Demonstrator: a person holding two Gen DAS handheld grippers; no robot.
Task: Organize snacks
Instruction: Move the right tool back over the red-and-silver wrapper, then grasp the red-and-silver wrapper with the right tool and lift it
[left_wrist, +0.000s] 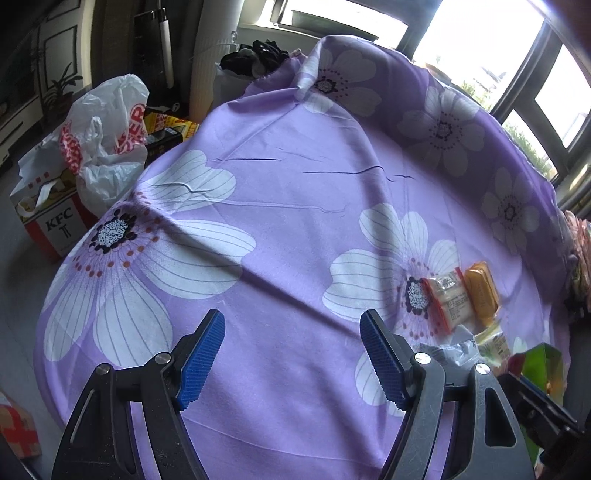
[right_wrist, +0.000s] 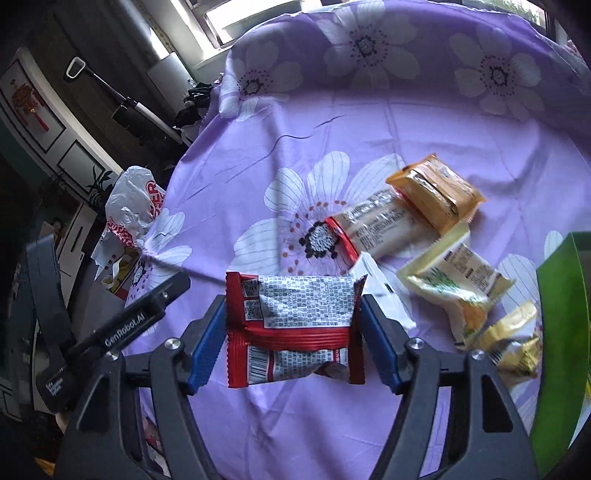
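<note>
red packet (right_wrist: 291, 328) in right tongs (right_wrist: 291, 332), green box (right_wrist: 557, 295) beside.

Round table w/ purple floral cloth (right_wrist: 295, 147); on it: orange snack pkt (right_wrist: 436, 188), red-edged pale pkt (right_wrist: 380, 225), yellow-white pkt (right_wrist: 454, 280), green box (right_wrist: 557, 295).

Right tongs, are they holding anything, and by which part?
Yes: the right tongs hold the red snack packet by its two side edges. The left tongs hold nothing.
</note>
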